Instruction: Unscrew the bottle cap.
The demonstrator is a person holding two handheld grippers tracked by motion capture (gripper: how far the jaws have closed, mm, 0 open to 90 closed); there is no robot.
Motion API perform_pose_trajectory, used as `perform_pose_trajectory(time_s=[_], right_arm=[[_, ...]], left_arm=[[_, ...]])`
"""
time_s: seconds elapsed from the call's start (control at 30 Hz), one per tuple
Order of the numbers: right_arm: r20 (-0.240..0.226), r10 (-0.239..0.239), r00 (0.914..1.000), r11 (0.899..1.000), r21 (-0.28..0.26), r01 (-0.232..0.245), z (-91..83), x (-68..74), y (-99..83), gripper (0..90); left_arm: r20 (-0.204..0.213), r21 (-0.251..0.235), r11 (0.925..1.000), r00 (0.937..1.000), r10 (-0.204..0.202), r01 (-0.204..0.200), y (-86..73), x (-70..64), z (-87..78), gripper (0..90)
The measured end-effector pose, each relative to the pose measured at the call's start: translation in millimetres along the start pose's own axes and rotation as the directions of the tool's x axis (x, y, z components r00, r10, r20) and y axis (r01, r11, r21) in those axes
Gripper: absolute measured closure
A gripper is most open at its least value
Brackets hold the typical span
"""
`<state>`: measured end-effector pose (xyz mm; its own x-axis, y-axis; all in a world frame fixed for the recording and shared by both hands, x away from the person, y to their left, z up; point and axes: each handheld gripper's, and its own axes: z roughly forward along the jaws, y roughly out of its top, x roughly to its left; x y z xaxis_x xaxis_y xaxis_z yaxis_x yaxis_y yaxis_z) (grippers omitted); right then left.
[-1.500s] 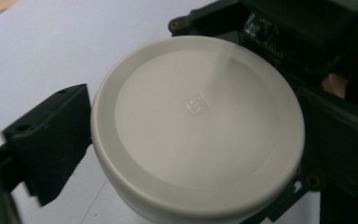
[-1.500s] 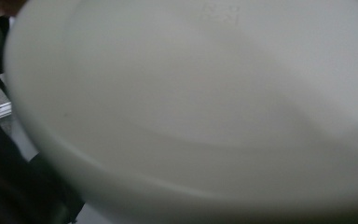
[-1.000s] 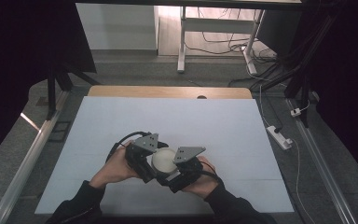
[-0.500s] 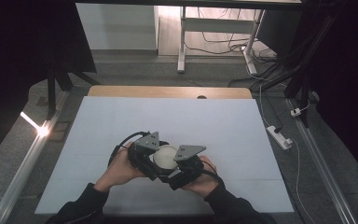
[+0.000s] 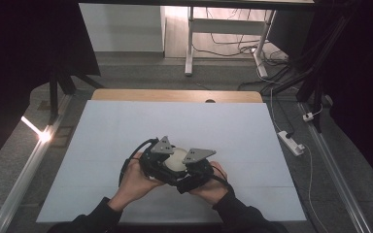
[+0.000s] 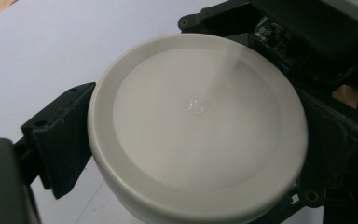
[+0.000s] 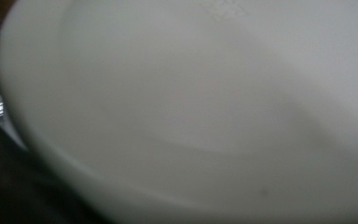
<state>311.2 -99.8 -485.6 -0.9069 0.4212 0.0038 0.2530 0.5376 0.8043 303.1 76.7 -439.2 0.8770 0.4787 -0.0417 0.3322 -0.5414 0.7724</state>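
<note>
A round white bowl is held a little above the white table, near its front middle, between both grippers. In the left gripper view its underside faces the camera, with a raised ring and a small embossed mark. My left gripper is shut on it, with one black finger against the rim at the left. My right gripper presses in from the other side. In the right gripper view the bowl is a close white blur that hides that gripper's jaws.
A person's hands and dark sleeves come in from the bottom edge. A wooden strip runs along the table's far edge. A white power strip lies on the floor to the right. Metal rails flank both sides of the table.
Both grippers and the bowl have drifted slightly to the right and turned a little. The hold looks the same.
</note>
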Motion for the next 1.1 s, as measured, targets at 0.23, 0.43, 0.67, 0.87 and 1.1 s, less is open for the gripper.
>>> perform_pose_trajectory(time_s=[0.23,0.43,0.67,0.87,1.1], right_arm=[[-0.040,-0.025,0.9989,1.000,-0.011,0.025,-1.6,2.0,0.7,6.5],[-0.100,-0.065,0.9929,0.998,-0.033,0.063,-2.5,6.9,1.9,6.5],[-0.167,-0.108,0.9801,0.993,-0.055,0.100,-3.7,14.7,3.6,6.5],[-0.168,-0.115,0.9790,0.993,-0.052,0.108,-3.5,16.2,3.8,6.5],[-0.105,-0.076,0.9916,0.997,-0.030,0.073,-2.5,11.4,3.5,6.5]], left_arm=[[0.076,0.023,0.9911,0.9888,0.129,-0.131,3.1,6.5,-15.4,0.0],[0.190,0.003,0.9810,0.9632,0.190,-0.194,-1.0,16.7,-24.4,0.3],[0.300,-0.048,0.9666,0.9195,0.254,-0.252,-6.6,21.7,-25.5,3.2],[0.308,-0.058,0.9619,0.9118,0.272,-0.267,-8.0,19.4,-23.2,7.7],[0.216,-0.032,0.9816,0.9576,0.191,-0.188,-5.4,16.8,-17.3,7.9]])
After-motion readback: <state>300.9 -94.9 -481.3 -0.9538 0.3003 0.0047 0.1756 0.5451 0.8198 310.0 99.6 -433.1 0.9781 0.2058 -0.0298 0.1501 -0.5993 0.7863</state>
